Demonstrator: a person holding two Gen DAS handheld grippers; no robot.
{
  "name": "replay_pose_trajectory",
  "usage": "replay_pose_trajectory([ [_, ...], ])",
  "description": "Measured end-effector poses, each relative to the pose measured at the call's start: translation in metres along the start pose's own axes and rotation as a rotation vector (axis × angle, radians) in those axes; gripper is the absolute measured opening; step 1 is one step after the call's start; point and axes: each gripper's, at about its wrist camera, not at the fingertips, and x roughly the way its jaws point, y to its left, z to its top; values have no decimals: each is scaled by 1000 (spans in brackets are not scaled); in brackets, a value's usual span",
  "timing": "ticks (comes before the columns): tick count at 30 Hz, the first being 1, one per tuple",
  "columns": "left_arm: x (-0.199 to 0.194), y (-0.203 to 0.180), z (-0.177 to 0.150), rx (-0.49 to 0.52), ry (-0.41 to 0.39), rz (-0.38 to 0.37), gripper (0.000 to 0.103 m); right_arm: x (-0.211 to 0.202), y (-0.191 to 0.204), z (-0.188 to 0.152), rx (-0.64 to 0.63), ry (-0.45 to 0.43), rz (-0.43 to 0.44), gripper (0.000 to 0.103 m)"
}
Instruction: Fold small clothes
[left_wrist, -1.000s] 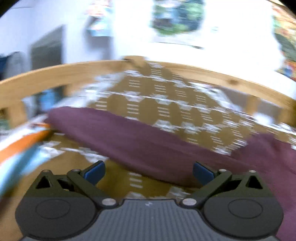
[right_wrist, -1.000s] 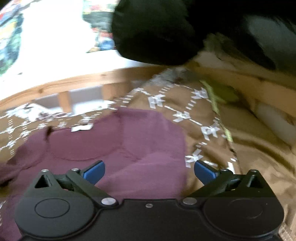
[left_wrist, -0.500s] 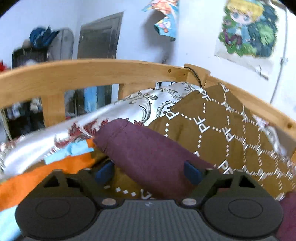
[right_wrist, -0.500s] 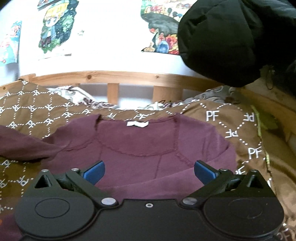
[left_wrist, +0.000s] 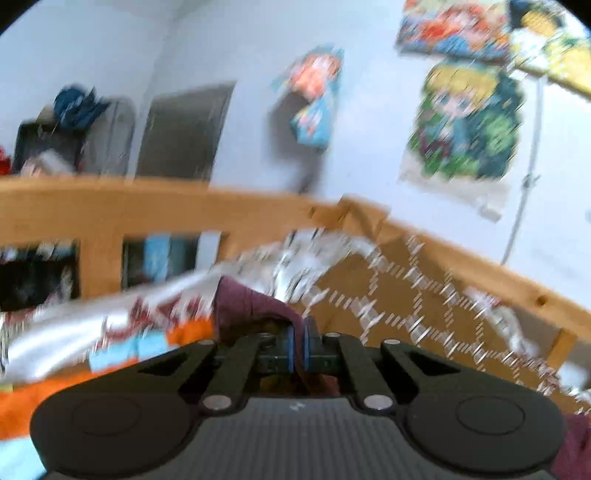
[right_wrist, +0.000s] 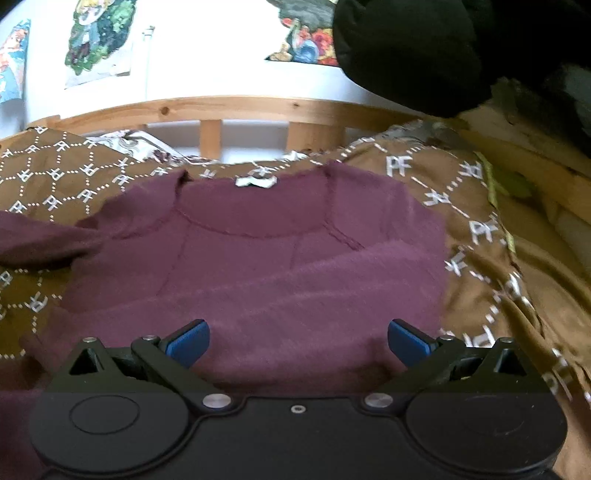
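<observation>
Left gripper (left_wrist: 299, 341) fingers clamped on maroon top (right_wrist: 258, 266), right gripper (right_wrist: 297, 341) fingers apart above it

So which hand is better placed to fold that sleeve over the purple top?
Probably the left gripper: it is shut on the purple sleeve. The right gripper is open over the top's body, holding nothing.

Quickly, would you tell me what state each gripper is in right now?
Left gripper: its jaws have just been closing and are now shut on the maroon knit top's sleeve.
Right gripper: open, holding nothing.
</observation>
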Motion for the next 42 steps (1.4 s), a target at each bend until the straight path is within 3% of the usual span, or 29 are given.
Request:
replay_pose_trajectory([
  [6, -44, -28, 14, 127, -210, -81, 5, -11, -29, -18, 57, -15, -34, 102],
  [14, -76, -66, 25, 213, -263, -257, 5, -22, -56, -39, 94, -46, -5, 102],
  [22, -115, -130, 25, 364, -280, -631, 5, -32, -61, -48, 108, -89, 83, 102],
  [27, -139, -173, 1, 476, -215, -875, 5, -40, -64, -51, 122, -111, 106, 102],
  [33, -160, -203, -51, 589, -79, -1098, 5, -48, -72, -49, 156, -145, 91, 102],
  [36, -169, -210, -84, 670, -6, -1176, 5, -52, -79, -48, 183, -164, 89, 102],
  [42, -177, -214, -124, 761, 115, -1261, 5, -57, -89, -46, 220, -189, 79, 102],
])
